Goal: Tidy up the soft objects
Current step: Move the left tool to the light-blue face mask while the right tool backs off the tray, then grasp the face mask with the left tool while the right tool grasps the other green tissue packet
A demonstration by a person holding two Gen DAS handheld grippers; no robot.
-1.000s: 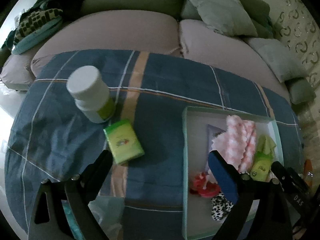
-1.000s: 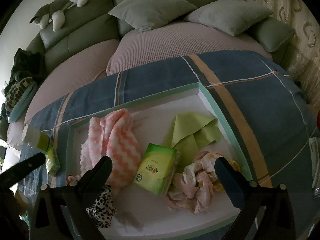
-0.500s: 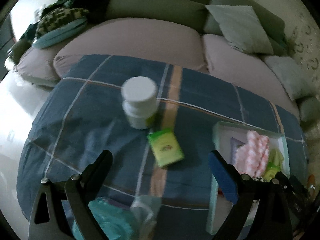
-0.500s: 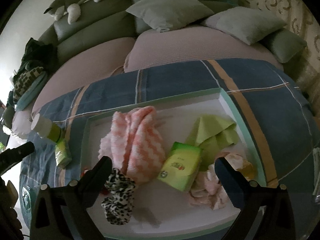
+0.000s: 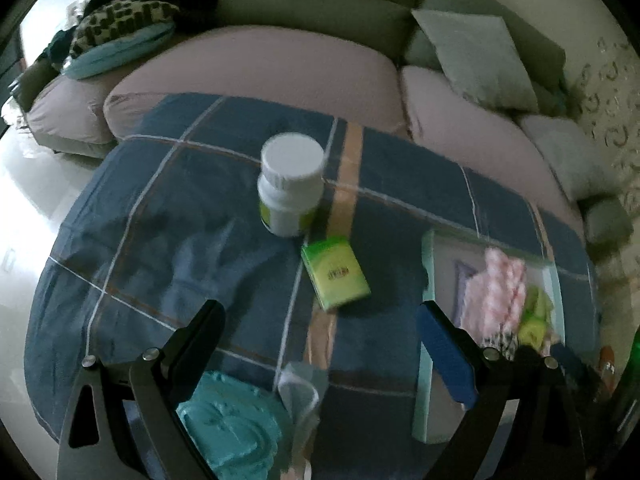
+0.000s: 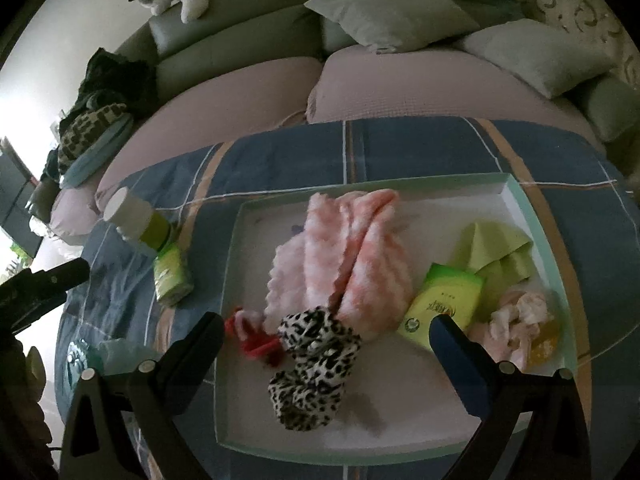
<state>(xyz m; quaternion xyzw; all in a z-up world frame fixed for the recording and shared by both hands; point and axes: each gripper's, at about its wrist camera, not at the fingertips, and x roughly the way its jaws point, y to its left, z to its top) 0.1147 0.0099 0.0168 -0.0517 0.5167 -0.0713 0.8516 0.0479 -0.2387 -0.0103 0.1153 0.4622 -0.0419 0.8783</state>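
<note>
Both jaws stand wide apart and empty. The left gripper (image 5: 320, 344) hovers over the green tissue pack (image 5: 335, 273) beside the pill bottle (image 5: 291, 184), likely the next pickup. It calls for lowering astride the pack, then carrying it to the tray (image 6: 230, 264) under the right gripper (image 6: 326, 346).

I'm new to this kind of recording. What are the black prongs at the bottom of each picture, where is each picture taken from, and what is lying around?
There is no robot here. A person holds a two-finger tool in each hand, and a wide-angle camera on each looks forward along its fingers. The black prongs are those fingers.

The left view shows the left tool, open and holding nothing, over a blue checked cloth in front of a sofa. On the cloth stand a white-capped bottle and, next to it, a green tissue pack.

The right view shows the right tool, also open and holding nothing, above a shallow tray. In the tray lie a pink towel, a leopard-print scrunchie, a green cloth, and a second tissue pack.
</note>
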